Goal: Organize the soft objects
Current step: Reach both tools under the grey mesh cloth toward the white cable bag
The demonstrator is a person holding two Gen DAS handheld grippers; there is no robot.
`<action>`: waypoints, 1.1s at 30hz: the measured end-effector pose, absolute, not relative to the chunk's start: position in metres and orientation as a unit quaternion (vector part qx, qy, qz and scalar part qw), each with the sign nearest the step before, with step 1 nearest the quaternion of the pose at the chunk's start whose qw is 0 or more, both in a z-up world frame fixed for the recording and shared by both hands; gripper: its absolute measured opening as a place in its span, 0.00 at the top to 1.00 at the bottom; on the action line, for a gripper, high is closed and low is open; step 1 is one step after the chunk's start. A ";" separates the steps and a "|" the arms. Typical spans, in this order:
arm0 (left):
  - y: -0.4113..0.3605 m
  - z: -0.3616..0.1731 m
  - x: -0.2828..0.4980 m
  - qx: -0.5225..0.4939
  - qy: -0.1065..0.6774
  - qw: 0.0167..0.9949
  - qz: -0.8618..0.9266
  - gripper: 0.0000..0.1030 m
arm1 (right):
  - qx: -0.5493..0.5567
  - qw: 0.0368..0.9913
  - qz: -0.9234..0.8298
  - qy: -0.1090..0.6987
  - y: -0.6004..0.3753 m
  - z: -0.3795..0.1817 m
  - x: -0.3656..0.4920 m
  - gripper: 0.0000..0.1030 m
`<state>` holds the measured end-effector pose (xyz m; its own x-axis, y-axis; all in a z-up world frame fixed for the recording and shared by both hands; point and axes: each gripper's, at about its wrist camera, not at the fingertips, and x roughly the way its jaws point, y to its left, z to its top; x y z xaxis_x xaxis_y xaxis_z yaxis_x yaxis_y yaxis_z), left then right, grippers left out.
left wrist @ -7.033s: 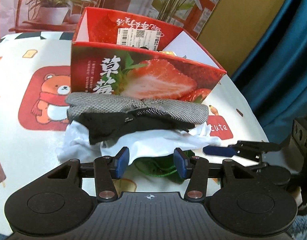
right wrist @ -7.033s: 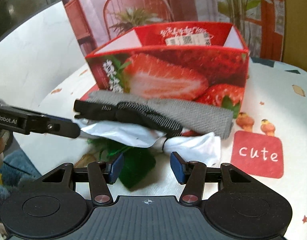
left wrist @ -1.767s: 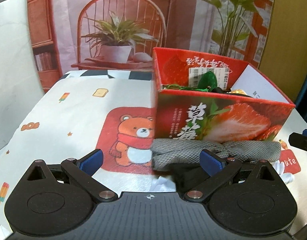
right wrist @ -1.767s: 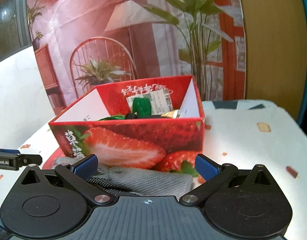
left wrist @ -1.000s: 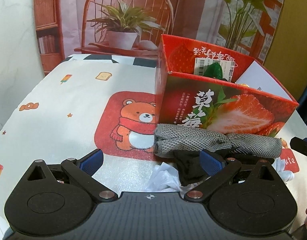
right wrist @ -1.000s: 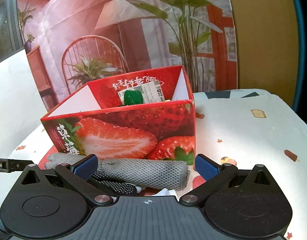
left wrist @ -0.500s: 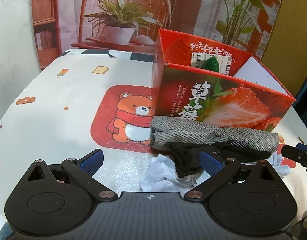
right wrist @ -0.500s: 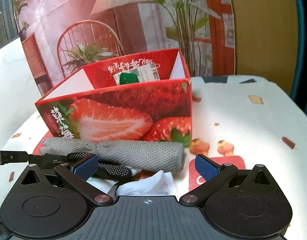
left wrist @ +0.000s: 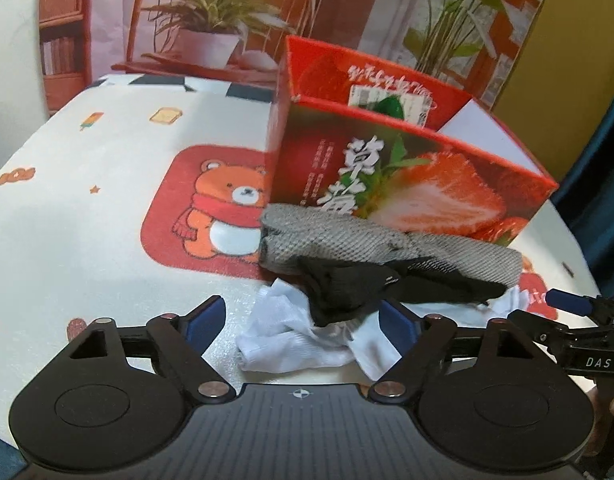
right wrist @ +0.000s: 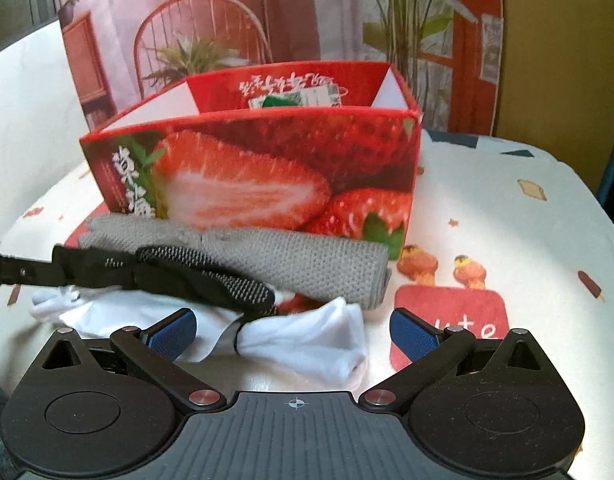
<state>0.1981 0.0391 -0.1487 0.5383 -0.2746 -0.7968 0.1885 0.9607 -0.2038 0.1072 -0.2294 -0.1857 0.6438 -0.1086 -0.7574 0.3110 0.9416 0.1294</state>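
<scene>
Socks (left wrist: 307, 336) lie unsorted between the left gripper's (left wrist: 301, 326) closing, unclenched jaws; a green item (left wrist: 389, 106) already sits boxed beyond.

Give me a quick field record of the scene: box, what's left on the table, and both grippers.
box: strawberry carton, open top, a green item inside
pile: in front of the carton, on the cartoon tablecloth
top layer: grey knit cloth against the carton, black sock across it
bottom layer: white cloth
left gripper: jaws have just been closing, pads either side of the white cloth and black sock, not pressing yet
right gripper: open, white cloth between its pads
</scene>
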 end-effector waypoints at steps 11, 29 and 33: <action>0.044 -0.144 0.194 -0.051 0.452 0.882 -0.124 0.18 | 0.057 0.913 -0.065 0.400 -0.214 -0.174 0.085 0.01; 0.052 -0.126 0.186 -0.104 0.400 0.888 -0.202 0.53 | 0.009 0.917 0.042 0.396 -0.189 -0.182 0.126 0.70; 0.053 -0.125 0.187 -0.121 0.394 0.881 -0.233 0.48 | 0.044 0.917 0.042 0.395 -0.199 -0.182 0.134 0.78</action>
